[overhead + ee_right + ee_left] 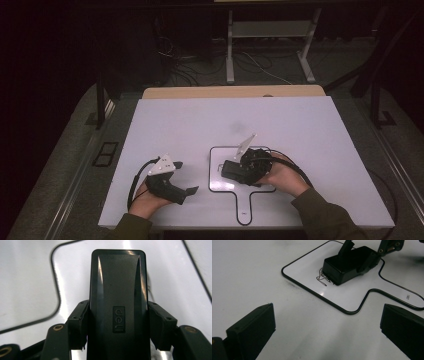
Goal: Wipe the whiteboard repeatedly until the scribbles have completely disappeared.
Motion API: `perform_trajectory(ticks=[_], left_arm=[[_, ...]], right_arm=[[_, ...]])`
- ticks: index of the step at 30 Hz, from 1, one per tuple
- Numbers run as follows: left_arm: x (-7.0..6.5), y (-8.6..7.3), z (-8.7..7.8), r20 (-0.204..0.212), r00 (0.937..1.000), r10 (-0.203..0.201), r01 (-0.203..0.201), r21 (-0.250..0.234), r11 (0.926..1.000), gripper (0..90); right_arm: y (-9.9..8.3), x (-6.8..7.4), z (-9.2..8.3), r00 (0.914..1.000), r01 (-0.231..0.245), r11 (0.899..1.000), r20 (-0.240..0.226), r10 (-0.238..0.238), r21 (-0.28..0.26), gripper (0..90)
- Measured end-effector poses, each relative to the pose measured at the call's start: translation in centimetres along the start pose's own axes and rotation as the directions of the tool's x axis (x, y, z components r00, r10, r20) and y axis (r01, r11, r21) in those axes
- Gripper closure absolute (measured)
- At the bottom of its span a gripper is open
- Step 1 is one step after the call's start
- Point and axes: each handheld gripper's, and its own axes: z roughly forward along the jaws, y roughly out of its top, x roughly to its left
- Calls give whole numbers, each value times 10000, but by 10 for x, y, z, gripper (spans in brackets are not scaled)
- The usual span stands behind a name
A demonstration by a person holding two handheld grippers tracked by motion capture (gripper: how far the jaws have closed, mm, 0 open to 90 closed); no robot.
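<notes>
On glossy whiteboard (300, 130), right claw (117, 327) clamps smooth black plastic eraser (117, 285); left claw (324, 327) gapes empty.

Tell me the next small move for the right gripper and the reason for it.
Probably lift the black box straight up a little. The right gripper has its jaws shut on the box's two long sides, and the box sits inside the black outline on the white board. The left gripper is open off to the side, so nothing blocks a lift.
</notes>
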Motion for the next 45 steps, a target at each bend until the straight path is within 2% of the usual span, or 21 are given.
perform_trajectory(ticks=[4, 7, 11, 12, 13, 14, 16, 22, 25, 31, 38, 41, 42, 43, 44, 45], left_arm=[[0, 0, 0, 0, 10000, 2, -2, -2, 10000, 0], [0, 0, 0, -1, 10000, 4, -4, -4, 10000, 0], [0, 0, 0, 18, 10000, -5, 5, -28, 10000, 0], [0, 0, -1, 16, 10000, 0, 0, -24, 10000, 0], [0, 1, 0, 16, 10000, -17, 17, -46, 10000, 0], [-1, 1, 0, 19, 10000, -14, 14, -47, 10000, 0], [-1, 1, 0, 30, 10000, 15, -15, -41, 10000, 0], [0, 1, 0, 30, 10000, 11, -11, -34, 10000, 0], [-1, 1, 0, 34, 10000, 32, -32, -30, 10000, 0], [-1, 1, 0, 34, 10000, 68, -68, -28, 10000, 0], [-1, 1, 0, 36, 10000, 72, -71, -38, 10000, 0], [-1, 1, 0, 43, 10000, 88, -88, -25, 10000, 0], [-1, 1, 0, 42, 10000, 90, -90, -23, 10000, 0], [-1, 1, 0, 42, 10000, 77, -77, -29, 10000, 0], [-1, 1, 0, 46, 10000, 83, -83, -28, 10000, 0], [-1, 1, 0, 52, 10000, 76, -75, -38, 10000, 0]], right_arm=[[-6, -10, -3, 9995, -284, 9996, 155, 284, -29, 387], [-12, -19, -6, 9965, -746, 9972, 380, 747, -50, 387], [-17, -26, -9, 9932, -1029, 9947, 552, 1027, -6, 387], [-21, -30, -10, 9901, -1273, 9918, 582, 1275, -72, 387], [-21, -30, -10, 9901, -1273, 9918, 582, 1275, -72, 387], [-25, -35, -12, 9863, -1463, 9892, 757, 1464, -59, 387], [-27, -39, -14, 9848, -1484, 9889, 903, 1481, -28, 387], [-42, -53, -21, 9670, -2263, 9739, 1170, 2265, -147, 387], [-42, -54, -21, 9668, -2263, 9740, 1185, 2262, -127, 387], [-34, -44, -17, 9764, -1915, 9815, 1010, 1909, -38, 387], [-20, -26, -9, 9903, -1215, 9926, 677, 1214, -20, 387], [-17, -20, -8, 9924, -1081, 9941, 595, 1080, -20, 387], [-15, -18, -7, 9939, -971, 9953, 521, 972, -42, 387], [-12, -14, -6, 9975, -610, 9981, 369, 609, 10, 387], [-12, -14, -6, 9975, -610, 9981, 369, 609, 10, 387], [-8, -7, -4, 9989, -420, 9991, 220, 420, 0, 387]])
